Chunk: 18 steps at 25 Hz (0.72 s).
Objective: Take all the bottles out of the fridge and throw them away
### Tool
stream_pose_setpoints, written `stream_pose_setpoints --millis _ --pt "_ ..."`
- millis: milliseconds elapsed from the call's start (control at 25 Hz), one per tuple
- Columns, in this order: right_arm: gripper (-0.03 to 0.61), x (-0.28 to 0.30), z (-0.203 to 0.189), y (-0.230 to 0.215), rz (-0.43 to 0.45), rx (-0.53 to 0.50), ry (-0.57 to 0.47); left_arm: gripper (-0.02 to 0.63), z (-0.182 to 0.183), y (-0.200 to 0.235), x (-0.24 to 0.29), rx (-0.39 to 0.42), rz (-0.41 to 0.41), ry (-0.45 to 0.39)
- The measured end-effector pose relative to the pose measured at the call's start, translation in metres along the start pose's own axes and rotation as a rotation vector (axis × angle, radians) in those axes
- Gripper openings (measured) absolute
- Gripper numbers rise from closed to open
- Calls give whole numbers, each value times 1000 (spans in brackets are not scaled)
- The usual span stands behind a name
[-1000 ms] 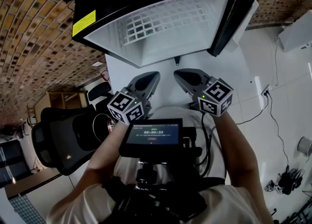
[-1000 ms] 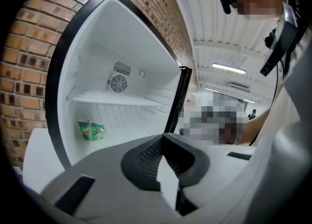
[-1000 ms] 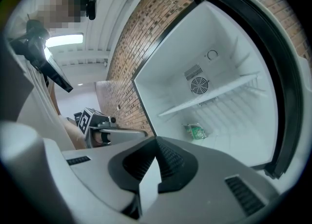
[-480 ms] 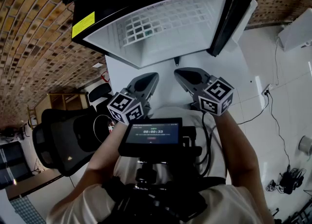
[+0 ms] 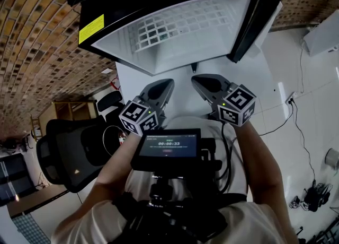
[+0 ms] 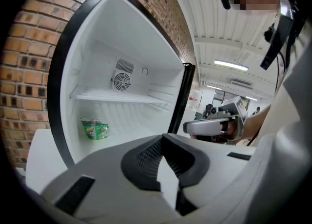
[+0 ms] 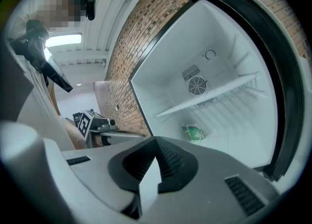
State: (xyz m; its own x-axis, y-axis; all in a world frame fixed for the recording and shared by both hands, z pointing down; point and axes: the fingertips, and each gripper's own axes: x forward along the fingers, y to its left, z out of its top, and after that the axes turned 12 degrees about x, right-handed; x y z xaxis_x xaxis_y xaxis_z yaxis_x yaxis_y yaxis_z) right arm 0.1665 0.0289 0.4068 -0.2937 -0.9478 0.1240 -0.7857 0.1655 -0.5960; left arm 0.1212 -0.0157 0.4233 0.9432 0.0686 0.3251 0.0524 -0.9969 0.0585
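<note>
Bearing an illegible yellow label (image 5: 91, 27), fridge (image 5: 159, 57) stands open.

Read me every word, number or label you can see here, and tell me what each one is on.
Yellow sticker on the fridge: too blurred to read.
Small screen: a timer line, digits too small to trust.
Green item inside the fridge: print blurred.
No text reads clearly.

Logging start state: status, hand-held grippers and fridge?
Left hand-held gripper shut, empty. Right hand-held gripper shut, empty. Fridge open, green pack under shelf, untouched. Nothing in the way.
</note>
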Motion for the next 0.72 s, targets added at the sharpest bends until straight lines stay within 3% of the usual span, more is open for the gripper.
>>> stream_pose_setpoints --millis 160,280,480,720 --pt "2 -1 0 0 -6 1 2 5 -4 11 4 -48 47 19" --pt "2 -4 -1 1 -11 4 7 5 -16 28 13 -3 110 77" --pt "2 -12 -3 -20 -28 36 20 23 -40 63 53 274 225 295" --pt "2 -26 -6 -35 -39 64 37 23 -50 118 89 582 410 457"
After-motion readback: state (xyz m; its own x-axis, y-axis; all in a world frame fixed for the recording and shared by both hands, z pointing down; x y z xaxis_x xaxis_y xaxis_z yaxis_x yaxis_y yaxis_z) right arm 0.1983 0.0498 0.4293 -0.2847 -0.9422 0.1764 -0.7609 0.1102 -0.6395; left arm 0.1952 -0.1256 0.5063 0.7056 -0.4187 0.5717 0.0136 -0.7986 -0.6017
